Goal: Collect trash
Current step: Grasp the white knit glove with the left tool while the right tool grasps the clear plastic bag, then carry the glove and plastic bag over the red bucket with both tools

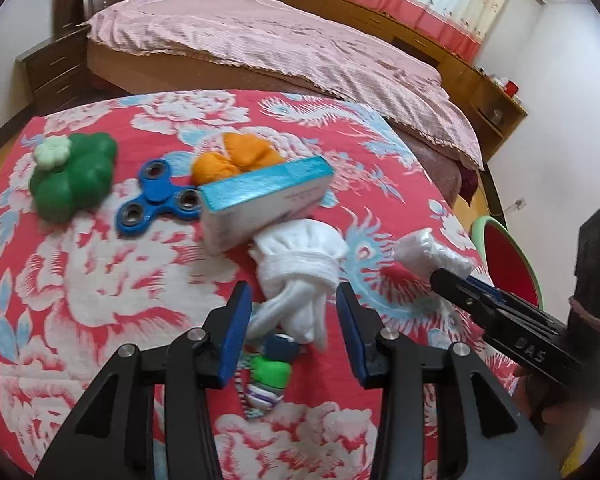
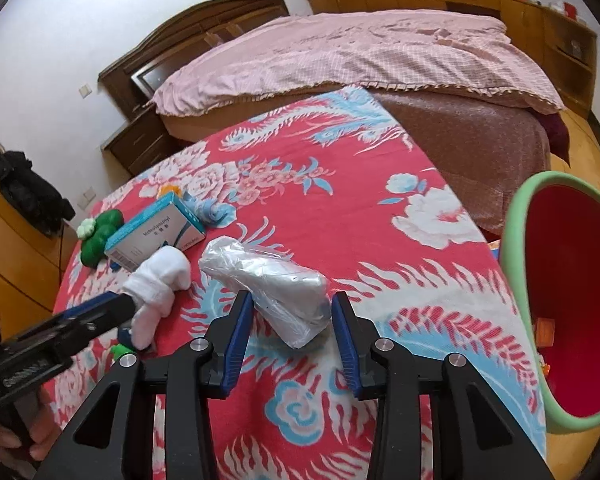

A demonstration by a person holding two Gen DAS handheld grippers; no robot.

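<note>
Fingers [image 2: 242,320] of right gripper [image 2: 292,322] pinch plastic bag [image 2: 276,284].

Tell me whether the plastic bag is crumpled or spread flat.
Crumpled: the plastic bag is bunched into a wrinkled wad on the floral cloth, not laid out flat.

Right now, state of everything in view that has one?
left gripper: open, straddling the sock
right gripper: shut on plastic bag
sock: rolled up, lying loose
box: closed, lying flat
bin: open mouth, a few scraps inside
</note>
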